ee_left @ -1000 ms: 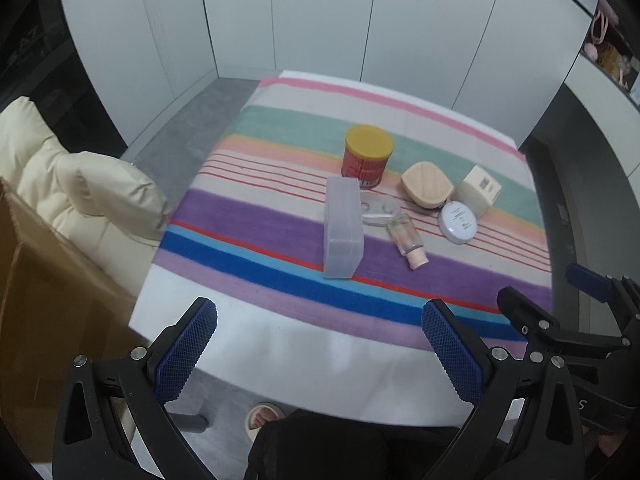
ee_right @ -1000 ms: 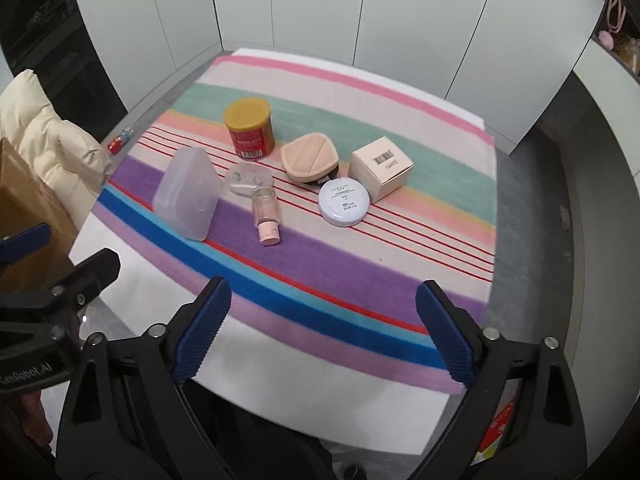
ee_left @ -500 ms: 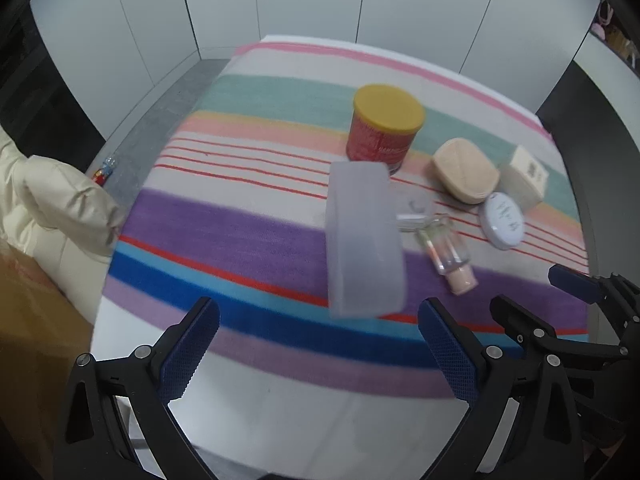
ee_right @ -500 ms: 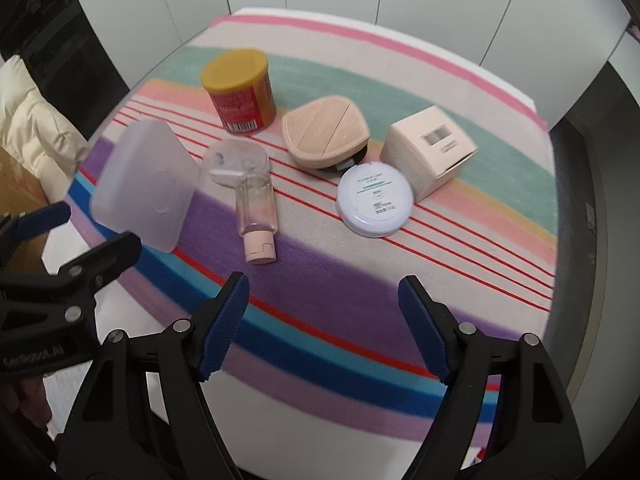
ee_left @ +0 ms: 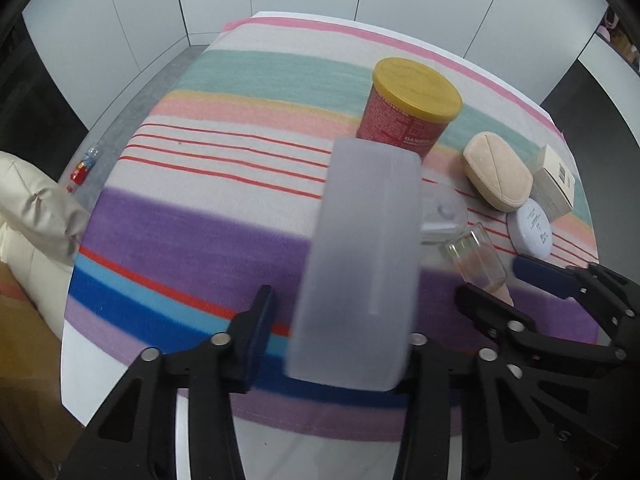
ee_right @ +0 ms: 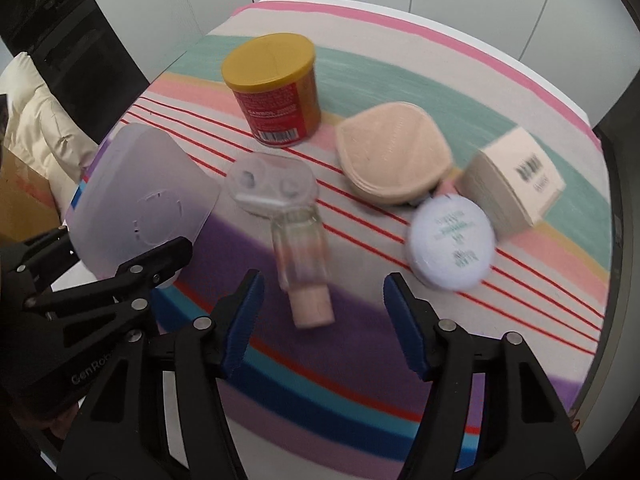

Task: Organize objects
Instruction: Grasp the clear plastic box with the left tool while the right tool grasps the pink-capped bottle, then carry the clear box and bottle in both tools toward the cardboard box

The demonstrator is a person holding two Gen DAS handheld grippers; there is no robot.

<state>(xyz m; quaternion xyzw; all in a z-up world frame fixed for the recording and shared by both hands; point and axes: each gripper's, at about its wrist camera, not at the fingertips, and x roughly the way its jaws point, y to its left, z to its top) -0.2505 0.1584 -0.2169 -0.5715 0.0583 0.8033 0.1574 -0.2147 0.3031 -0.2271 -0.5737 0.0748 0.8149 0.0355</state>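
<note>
Two grippers hang over the striped cloth (ee_left: pixel 192 232) on the counter, both tilted steeply down. From the left wrist, my left gripper (ee_left: pixel 340 320) has just been closing, with the frosted plastic box (ee_left: pixel 360 248) standing between its jaws. A sliver of cloth shows between the near pad and the box wall and the far pad is hidden behind the box, so I cannot tell whether it is clamped. Behind the box stands a red can with a yellow lid (ee_left: pixel 408 108). To the right of the box lie a clear lens case (ee_left: pixel 442 214), a small clear bottle (ee_left: pixel 476 260), a beige pouch (ee_left: pixel 496 176), a round white compact (ee_left: pixel 530 228) and a cream carton (ee_left: pixel 554 184). A cream padded jacket (ee_left: pixel 32 200) sits off the left edge. From the right wrist, somewhat blurred, my right gripper (ee_right: pixel 322 284) has also just been closing. Its blue pads stand apart on either side of the bottle's pink cap, which lies on the purple stripe pointing toward me, and neither pad touches it. The lens case touches the bottle's far end, and the frosted box is at the left with a left-gripper finger across its lower corner.
</note>
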